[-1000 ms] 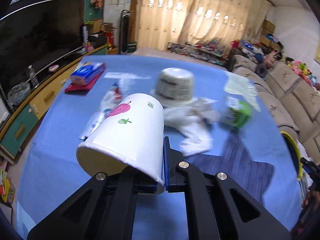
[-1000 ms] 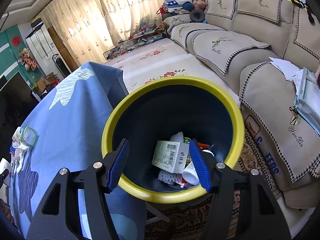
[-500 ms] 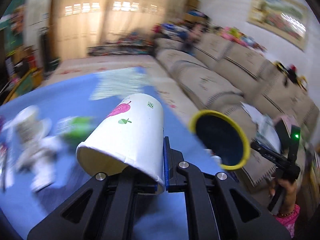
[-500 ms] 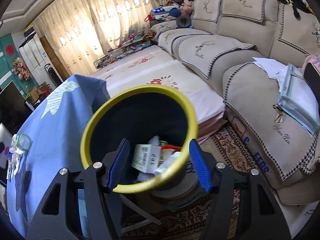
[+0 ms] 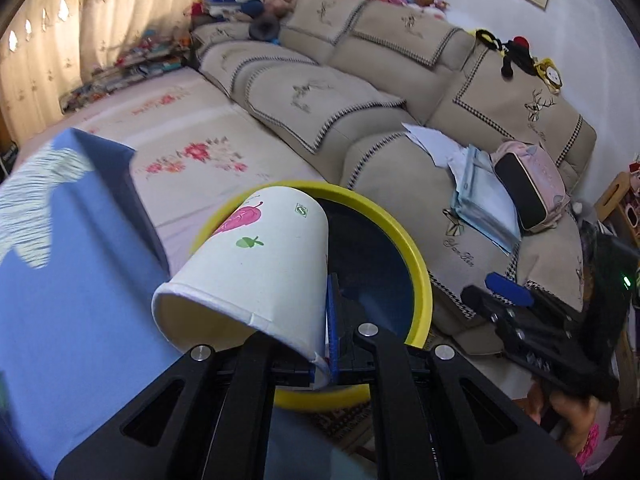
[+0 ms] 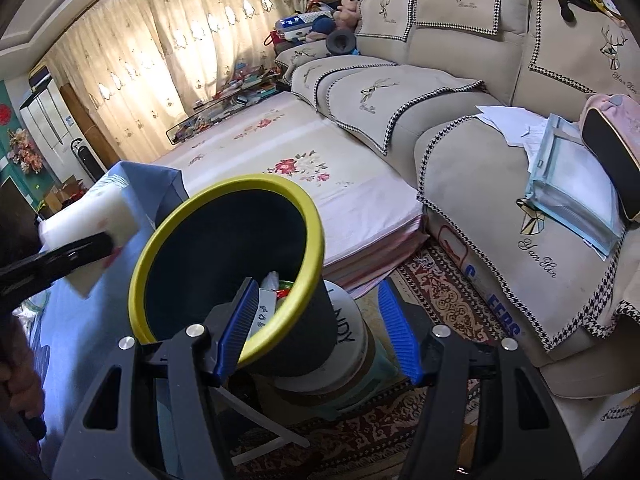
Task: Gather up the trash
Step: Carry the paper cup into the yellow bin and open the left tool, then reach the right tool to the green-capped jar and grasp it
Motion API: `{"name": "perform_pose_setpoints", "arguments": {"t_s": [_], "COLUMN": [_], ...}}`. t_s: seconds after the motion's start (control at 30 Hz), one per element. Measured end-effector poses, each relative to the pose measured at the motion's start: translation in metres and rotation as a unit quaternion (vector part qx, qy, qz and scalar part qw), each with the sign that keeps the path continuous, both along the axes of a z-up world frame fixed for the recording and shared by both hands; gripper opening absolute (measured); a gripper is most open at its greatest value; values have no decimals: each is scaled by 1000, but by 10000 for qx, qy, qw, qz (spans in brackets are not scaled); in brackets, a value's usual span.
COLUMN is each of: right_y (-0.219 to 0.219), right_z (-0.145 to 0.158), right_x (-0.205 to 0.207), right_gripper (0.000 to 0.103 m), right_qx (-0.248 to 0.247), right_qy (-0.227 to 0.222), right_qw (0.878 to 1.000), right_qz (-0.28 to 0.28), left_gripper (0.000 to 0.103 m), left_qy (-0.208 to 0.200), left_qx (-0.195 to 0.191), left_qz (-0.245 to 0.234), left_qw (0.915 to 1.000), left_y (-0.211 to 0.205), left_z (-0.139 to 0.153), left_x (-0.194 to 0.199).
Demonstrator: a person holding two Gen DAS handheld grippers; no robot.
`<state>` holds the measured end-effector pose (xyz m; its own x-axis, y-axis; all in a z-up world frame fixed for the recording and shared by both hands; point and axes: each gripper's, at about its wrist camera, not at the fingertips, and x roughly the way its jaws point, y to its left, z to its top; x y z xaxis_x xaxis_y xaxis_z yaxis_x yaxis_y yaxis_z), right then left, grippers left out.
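Left gripper clamped on paper cup wall, cup tipped on its side | cup at 10 o'clock of yellow-rimmed bin, partly over rim | right gripper jaws apart, astride bin's near rim, not squeezing | risk: release now, cup may clip rim, bounce onto blue tablecloth.

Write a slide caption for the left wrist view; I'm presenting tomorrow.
Left claw pinches a paper cup by its wall, near the yellow-rimmed bin.
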<state>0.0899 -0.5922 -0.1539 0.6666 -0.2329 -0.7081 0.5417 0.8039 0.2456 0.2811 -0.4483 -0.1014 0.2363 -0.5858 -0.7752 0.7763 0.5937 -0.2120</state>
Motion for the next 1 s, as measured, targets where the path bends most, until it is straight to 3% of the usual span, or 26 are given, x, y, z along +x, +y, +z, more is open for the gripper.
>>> {"name": "perform_pose_setpoints", "arguments": {"t_s": [0.1, 0.17, 0.23, 0.3, 0.37, 0.43, 0.53, 0.6, 0.8, 0.87, 1.0], "right_y": [-2, -4, -3, 0, 3, 7, 12, 15, 26, 36, 69], "right_z": [0, 1, 2, 3, 3, 2, 1, 2, 4, 5, 12], "right_x": [-3, -5, -5, -3, 1, 4, 8, 10, 21, 29, 54], "right_gripper": [59, 59, 59, 59, 59, 59, 59, 59, 59, 59, 61], "right_qx": [4, 12, 2, -7, -8, -16, -25, -50, -86, -102, -180], "right_qy": [0, -9, -17, -14, -1, 18, 38, 59, 134, 137, 166], "right_qw": [10000, 10000, 10000, 10000, 10000, 10000, 9999, 9999, 9995, 9989, 9955], "right_qz": [-55, -87, -81, -40, 15, 70, 132, 148, 286, 427, 911], "left_gripper": [12, 23, 24, 28, 44, 53, 53, 55, 82, 90, 93], "left_qy": [168, 123, 114, 82, -22, -136, -156, -151, -427, -596, -1005], "left_qx": [65, 131, 108, 1, -99, -183, -314, -483, -970, -1160, -1204], "left_qz": [14, 52, 87, 99, 140, 174, 274, 401, 995, 1249, 1955], "left_qw": [9998, 9998, 9998, 9999, 9998, 9996, 9990, 9979, 9894, 9836, 9681], "left_y": [-18, -24, -23, -13, -1, 16, 40, 68, 165, 207, 291], "left_z": [-12, -16, -16, -10, -1, 9, 20, 30, 50, 56, 56], "left_x": [14, 18, 20, 20, 16, 13, 11, 10, 0, -6, -15]}}
